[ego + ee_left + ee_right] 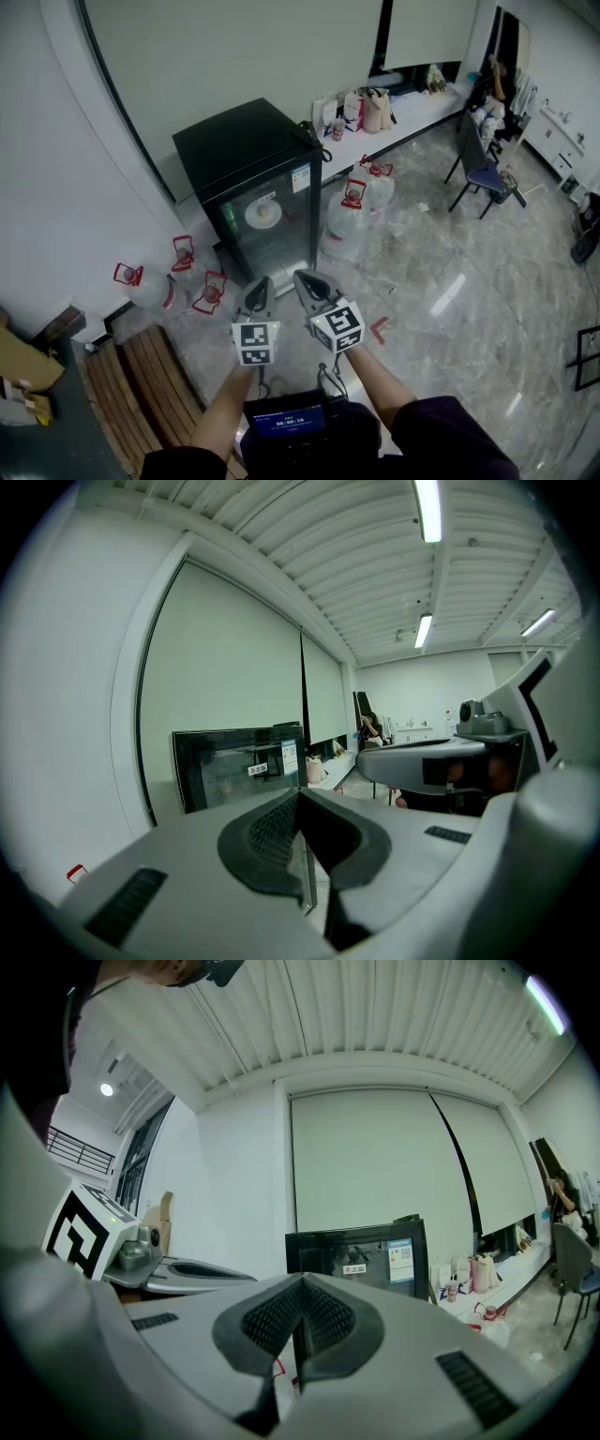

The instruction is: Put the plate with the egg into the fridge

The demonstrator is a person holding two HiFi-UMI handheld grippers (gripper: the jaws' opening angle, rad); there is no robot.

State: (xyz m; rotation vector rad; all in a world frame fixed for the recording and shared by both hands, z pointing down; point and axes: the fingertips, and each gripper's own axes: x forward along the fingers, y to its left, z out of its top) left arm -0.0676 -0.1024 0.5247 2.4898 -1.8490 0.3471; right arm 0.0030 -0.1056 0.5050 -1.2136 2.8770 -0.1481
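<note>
Now both grippers side by side, tips nearly touching each other, pointing at fridge [248,159].
- left gripper [261,283]: jaws pressed together, nothing between.
- right gripper [303,278]: jaws pressed together, nothing between.
- fridge: black, glass door shut, straight ahead of fingertips, apart from them.
- plate [263,214]: inside fridge on shelf, seen through glass, beyond both tips; pale lump on it, too small to confirm as egg.
- water jugs [349,220]: red handles, on floor; some beyond right fingers, others out past left fingers.
</note>
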